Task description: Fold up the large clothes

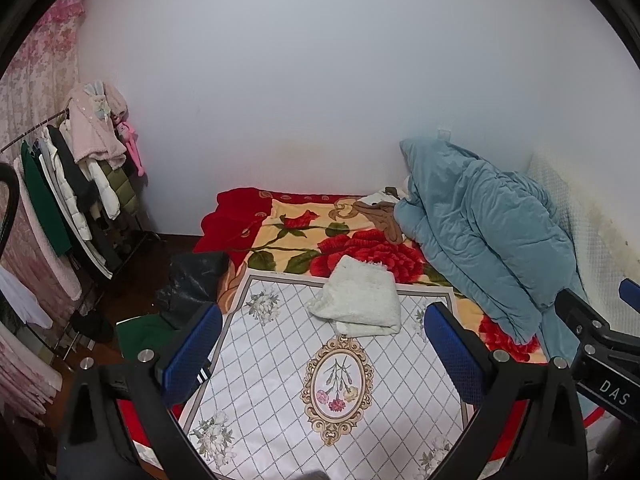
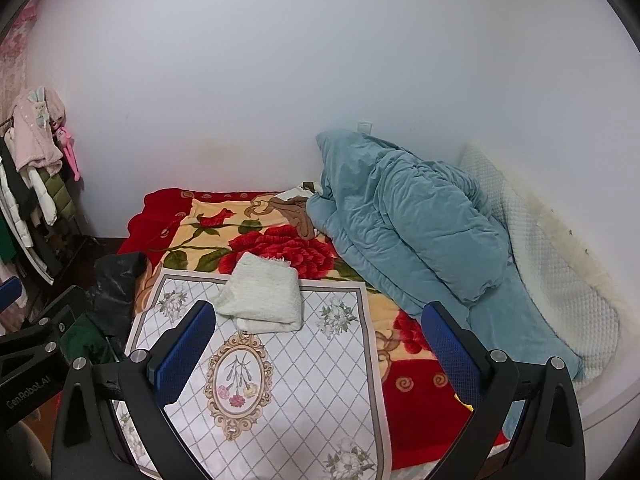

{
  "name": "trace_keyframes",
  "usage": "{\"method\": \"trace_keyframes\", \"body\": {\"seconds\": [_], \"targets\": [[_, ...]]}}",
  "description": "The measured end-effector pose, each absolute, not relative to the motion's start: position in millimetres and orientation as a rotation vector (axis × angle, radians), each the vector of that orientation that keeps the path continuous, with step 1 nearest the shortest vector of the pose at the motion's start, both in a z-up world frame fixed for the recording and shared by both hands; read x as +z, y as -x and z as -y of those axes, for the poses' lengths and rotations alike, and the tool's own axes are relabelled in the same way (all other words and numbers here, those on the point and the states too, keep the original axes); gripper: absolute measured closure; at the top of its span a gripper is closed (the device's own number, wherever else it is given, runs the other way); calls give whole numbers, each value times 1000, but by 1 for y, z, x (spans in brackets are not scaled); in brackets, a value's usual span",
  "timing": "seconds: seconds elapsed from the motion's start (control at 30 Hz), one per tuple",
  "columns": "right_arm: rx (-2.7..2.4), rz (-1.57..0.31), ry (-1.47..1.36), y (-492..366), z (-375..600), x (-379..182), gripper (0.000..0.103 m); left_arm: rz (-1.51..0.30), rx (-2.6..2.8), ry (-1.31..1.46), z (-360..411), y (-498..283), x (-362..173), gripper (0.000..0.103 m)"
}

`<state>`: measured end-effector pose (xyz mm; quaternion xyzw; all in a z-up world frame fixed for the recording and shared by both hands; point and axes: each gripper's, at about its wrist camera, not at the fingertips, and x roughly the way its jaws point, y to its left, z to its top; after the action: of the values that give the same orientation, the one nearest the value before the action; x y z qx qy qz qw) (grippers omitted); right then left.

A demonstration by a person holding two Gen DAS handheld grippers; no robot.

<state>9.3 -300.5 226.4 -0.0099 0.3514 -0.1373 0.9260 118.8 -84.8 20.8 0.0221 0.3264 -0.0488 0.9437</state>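
A folded cream knitted garment (image 1: 358, 298) lies at the far edge of a white diamond-patterned mat (image 1: 280, 384) on the bed; it also shows in the right wrist view (image 2: 262, 300), on the same mat (image 2: 288, 392). My left gripper (image 1: 320, 344) is open and empty, held above the mat, short of the garment. My right gripper (image 2: 318, 348) is open and empty too, above the mat's right side. The right gripper shows at the right edge of the left wrist view (image 1: 600, 332), and the left gripper at the left edge of the right wrist view (image 2: 36, 344).
A red rose blanket (image 1: 340, 248) covers the bed. A bunched blue duvet (image 1: 480, 236) lies at the right, against a white quilted pad (image 2: 560, 280). A clothes rack (image 1: 68, 184) with hanging coats stands at the left. A black bag (image 1: 192, 284) and green cloth (image 1: 144, 336) lie beside the bed.
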Motion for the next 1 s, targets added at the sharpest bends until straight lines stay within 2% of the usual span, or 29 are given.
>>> {"method": "trace_keyframes", "body": {"seconds": [1.0], "targets": [[-271,-737,26,-19,299,220,0,-670,-84,-26,88,-128,23,0]]}}
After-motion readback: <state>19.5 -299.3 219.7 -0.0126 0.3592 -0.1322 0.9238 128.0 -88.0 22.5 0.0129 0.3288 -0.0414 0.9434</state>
